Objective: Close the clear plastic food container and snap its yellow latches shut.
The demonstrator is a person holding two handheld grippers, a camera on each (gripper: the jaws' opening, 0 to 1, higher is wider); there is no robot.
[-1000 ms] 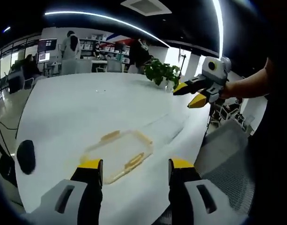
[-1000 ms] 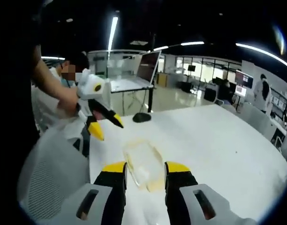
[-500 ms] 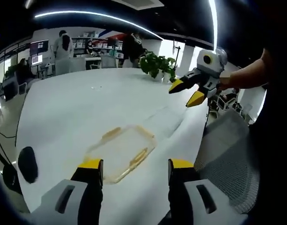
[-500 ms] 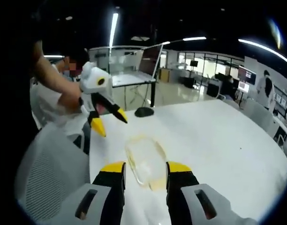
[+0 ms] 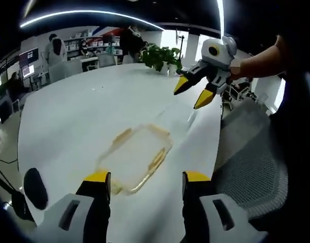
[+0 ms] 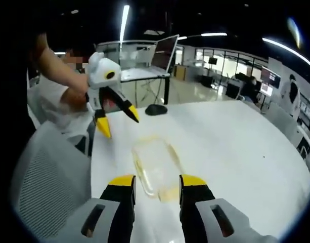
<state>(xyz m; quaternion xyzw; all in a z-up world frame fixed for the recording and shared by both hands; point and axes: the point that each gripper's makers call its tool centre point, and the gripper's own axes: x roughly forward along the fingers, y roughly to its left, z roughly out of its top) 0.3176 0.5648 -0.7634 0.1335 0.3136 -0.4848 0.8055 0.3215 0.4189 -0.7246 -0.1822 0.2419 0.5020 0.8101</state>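
Your white table (image 5: 94, 116) carries everything here, and it is the landmark for the rest. Just off its near edge stands a grey mesh-backed chair (image 6: 48, 187), pulled up close to the tabletop. On the table, not far in from that edge, lies the clear plastic food container (image 5: 137, 158), flat on the surface, with its yellow latches (image 5: 156, 160) showing along the long sides and another at the short end. In the right gripper view the same container (image 6: 155, 169) sits just beyond your jaw tips, long axis running away from you.

Your left gripper (image 5: 146, 180) hangs above the table just short of the container, jaws spread wide and nothing between them. Your right gripper (image 6: 153, 180) is likewise wide apart and holding nothing, its tips above the container's near end. Seen from the left gripper view, that right gripper (image 5: 193, 92) floats well above the table, beyond the container.

At the table's far side stands a green potted plant (image 5: 161, 56). A small dark mouse-like object (image 6: 156, 109) rests on the table past the container.
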